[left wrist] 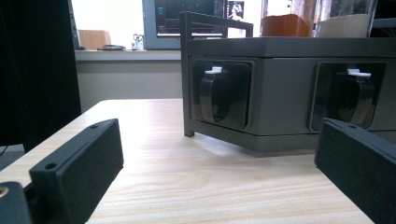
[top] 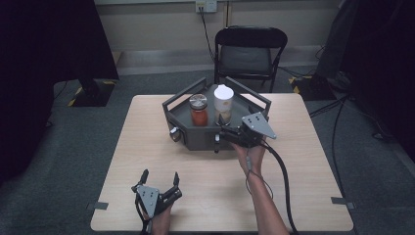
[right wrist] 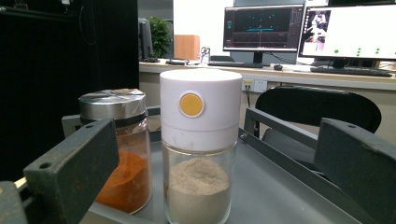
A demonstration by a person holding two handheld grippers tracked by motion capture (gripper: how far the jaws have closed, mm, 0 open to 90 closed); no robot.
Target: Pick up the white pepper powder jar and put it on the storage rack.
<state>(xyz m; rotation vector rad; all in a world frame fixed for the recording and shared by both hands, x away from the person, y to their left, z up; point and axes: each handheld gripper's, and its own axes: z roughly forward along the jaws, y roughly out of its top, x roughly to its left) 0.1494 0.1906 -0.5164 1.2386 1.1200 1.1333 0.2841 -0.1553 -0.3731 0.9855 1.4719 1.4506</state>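
White-capped jar w/ pale powder stands in grey tray, dead ahead at 12 o'clock between wide-open right hand-held gripper jaws, not touching. Left hand-held gripper open wide, low on tabletop.

Dim, grainy overhead view (corners black); brighter, sharper gripper views.

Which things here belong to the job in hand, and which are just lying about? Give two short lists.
In the job:
- white-capped jar, lined up between the open right claw
- orange spice jar beside it
- grey tray holding both

Lying about:
- black chair
- monitors
- left claw, open, apart from the tray
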